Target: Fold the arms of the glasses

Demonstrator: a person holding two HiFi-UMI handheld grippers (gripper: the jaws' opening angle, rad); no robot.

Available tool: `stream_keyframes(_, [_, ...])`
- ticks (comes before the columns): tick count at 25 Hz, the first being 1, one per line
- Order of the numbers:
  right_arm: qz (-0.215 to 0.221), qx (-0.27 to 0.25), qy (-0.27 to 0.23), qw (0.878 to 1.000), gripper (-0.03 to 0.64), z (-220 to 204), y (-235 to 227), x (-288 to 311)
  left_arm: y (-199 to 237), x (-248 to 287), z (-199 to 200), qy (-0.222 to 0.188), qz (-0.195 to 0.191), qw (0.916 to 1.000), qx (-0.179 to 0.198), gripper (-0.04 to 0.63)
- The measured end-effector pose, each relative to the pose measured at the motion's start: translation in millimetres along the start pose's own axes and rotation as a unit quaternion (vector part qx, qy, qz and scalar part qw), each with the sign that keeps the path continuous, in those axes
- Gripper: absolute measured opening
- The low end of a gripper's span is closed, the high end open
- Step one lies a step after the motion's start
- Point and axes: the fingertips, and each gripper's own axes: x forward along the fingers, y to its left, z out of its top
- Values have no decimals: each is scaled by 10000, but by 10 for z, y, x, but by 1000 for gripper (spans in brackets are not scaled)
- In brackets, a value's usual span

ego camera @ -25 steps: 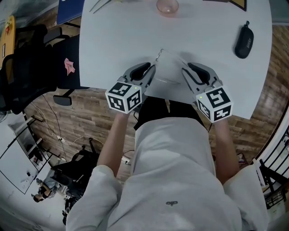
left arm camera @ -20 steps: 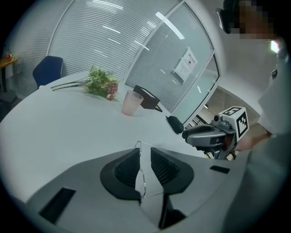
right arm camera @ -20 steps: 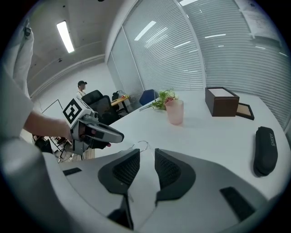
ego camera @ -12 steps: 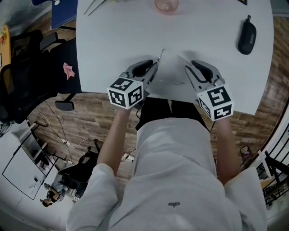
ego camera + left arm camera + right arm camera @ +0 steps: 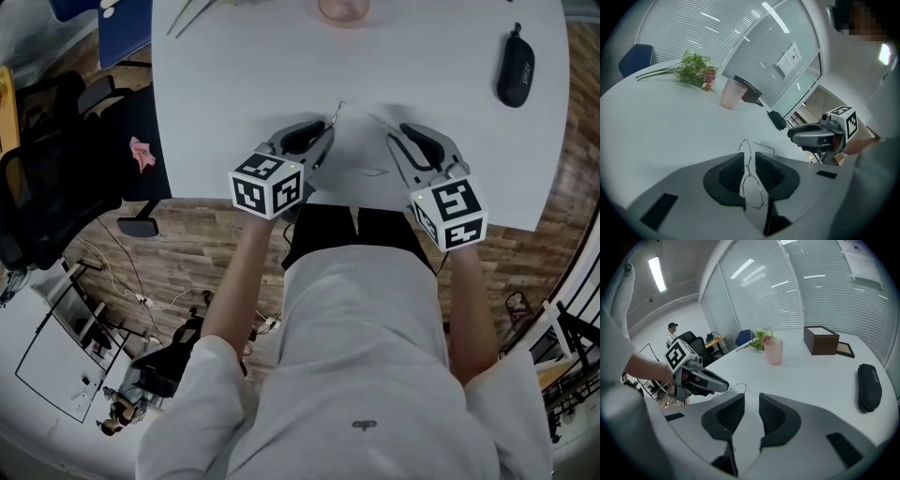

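left hand-held gripper (image 5: 750, 159) clamped the glasses (image 5: 752, 191), right hand-held gripper (image 5: 750, 402) jaws had just been closing, loose around the thin arm (image 5: 748, 390); a skewed pinch could've bent it or slipped off.

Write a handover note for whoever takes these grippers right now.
Left gripper: shut on the glasses at the wire front, over the table.
Right gripper: open, its jaws have just been closing; one unfolded arm runs between them, not pinched.
Done: no arm visibly folded.
Left: fold this arm against the lenses, then the other, which I can't make out.
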Motion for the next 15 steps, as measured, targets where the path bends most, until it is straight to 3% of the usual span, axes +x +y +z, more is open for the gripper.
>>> stream_keyframes(15, [-69, 110, 167, 9998, 97, -70, -31, 82, 13, 114, -62, 135, 1, 9999, 101, 55])
